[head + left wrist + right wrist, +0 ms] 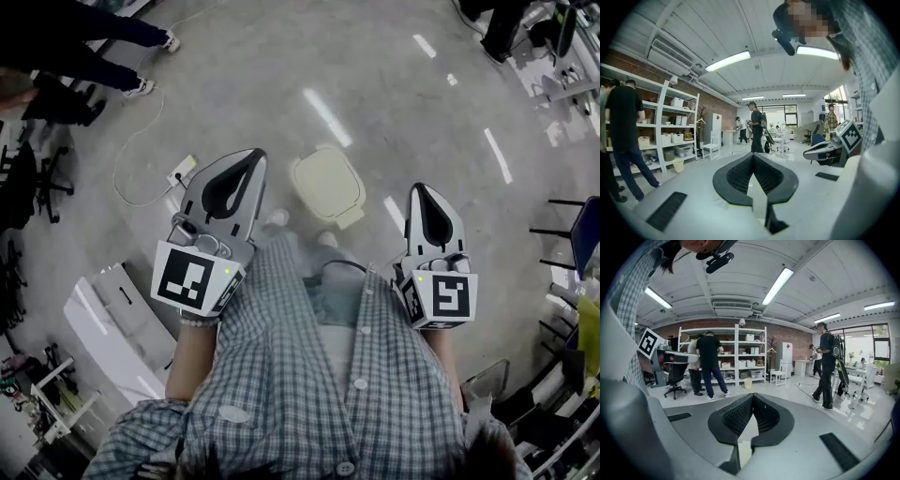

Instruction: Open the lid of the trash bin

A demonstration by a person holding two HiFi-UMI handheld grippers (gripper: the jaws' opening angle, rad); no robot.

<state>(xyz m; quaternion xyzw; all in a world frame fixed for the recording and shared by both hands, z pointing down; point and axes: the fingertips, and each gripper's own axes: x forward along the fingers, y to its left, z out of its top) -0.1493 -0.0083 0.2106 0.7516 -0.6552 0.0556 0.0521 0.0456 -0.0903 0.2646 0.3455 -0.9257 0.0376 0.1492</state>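
In the head view the trash bin (326, 185) stands on the grey floor ahead of my feet, seen from above, its cream lid down. My left gripper (255, 156) is held up to the left of the bin, my right gripper (419, 188) to the right of it; both are well above it and touch nothing. Each has its jaws shut tip to tip with nothing between them. The left gripper view (753, 155) and the right gripper view (753, 396) look level across the room, and the bin does not show in them.
A power strip (182, 170) with a white cable lies on the floor left of the bin. A white table (112, 328) stands at lower left and chairs (572, 234) at right. People stand by the shelves (710, 364) and mid-room (757, 126).
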